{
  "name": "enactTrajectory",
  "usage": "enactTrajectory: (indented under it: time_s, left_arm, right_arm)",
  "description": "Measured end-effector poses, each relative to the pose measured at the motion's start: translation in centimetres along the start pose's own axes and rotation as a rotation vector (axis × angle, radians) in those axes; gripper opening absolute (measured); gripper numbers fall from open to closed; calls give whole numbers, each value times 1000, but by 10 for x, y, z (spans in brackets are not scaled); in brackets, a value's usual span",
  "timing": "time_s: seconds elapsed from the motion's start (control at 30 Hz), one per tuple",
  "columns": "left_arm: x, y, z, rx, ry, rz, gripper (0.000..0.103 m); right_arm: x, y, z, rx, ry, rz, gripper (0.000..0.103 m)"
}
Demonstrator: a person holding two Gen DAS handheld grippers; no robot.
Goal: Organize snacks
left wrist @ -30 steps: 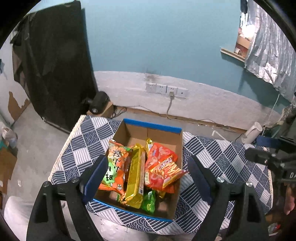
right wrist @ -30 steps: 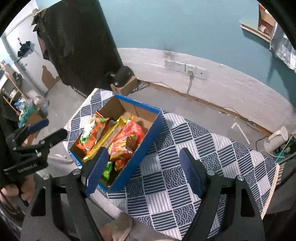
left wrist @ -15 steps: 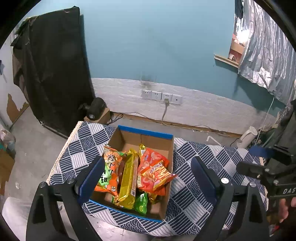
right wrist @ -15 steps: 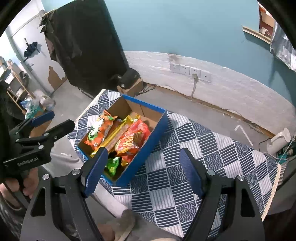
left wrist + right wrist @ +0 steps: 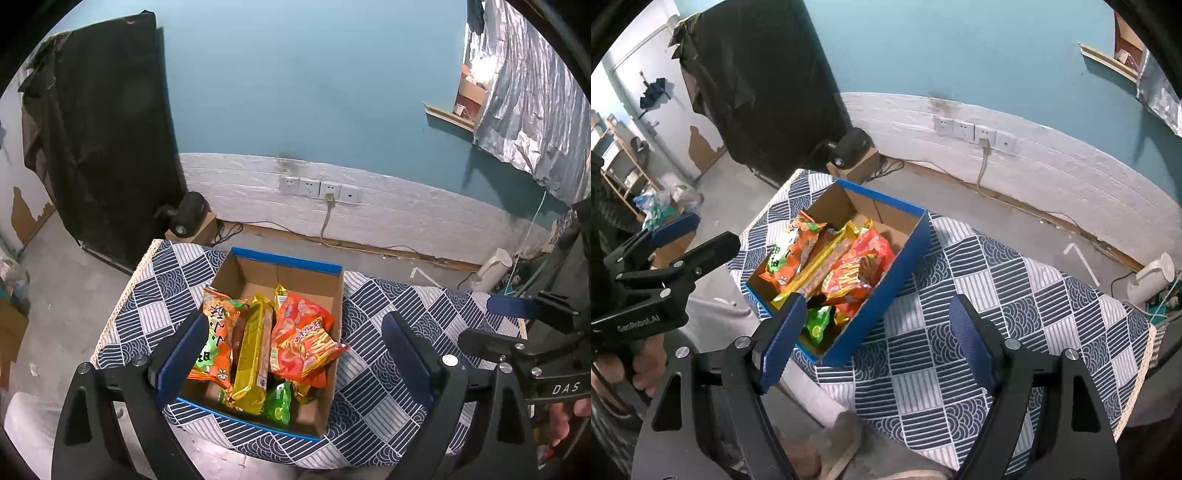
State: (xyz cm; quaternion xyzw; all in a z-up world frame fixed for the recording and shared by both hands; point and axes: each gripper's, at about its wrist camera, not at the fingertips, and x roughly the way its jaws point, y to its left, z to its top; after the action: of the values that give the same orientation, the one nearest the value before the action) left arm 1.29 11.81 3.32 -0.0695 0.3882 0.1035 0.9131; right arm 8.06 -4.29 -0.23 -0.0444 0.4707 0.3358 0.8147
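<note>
A cardboard box with blue outer walls stands on the left part of a table under a blue-and-white patterned cloth. Inside lie an orange-and-green bag, a long gold pack, a red-orange bag of sticks and a small green pack. My left gripper hovers above the box's near end, open, its pads wide apart and touching nothing. My right gripper hangs open over the cloth beside the box's right wall, empty. Each gripper shows at the edge of the other's view, held by a hand.
A white kettle stands on the floor right of the table. A black device on a small carton and a black draped sheet are at the back left. Wall sockets sit behind. A shoe shows under the table's near edge.
The left jaws have spread a little wider. Both views have tilted up slightly, so the box sits a bit smaller in them. The snacks have not moved.
</note>
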Motion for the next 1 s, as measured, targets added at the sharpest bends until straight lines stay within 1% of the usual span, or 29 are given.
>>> enactTrajectory:
  time_s: [0.77, 0.9, 1.0]
  left_arm:
    - [3, 0, -2, -7, 24, -2, 96]
    - [8, 0, -2, -4, 63, -5, 96]
    - [9, 2, -3, -17, 67, -6, 96]
  right_arm:
    - [2, 3, -3, -8, 29, 15, 80]
    - [2, 3, -3, -11, 32, 14, 80]
    - [3, 4, -4, -17, 36, 13, 80]
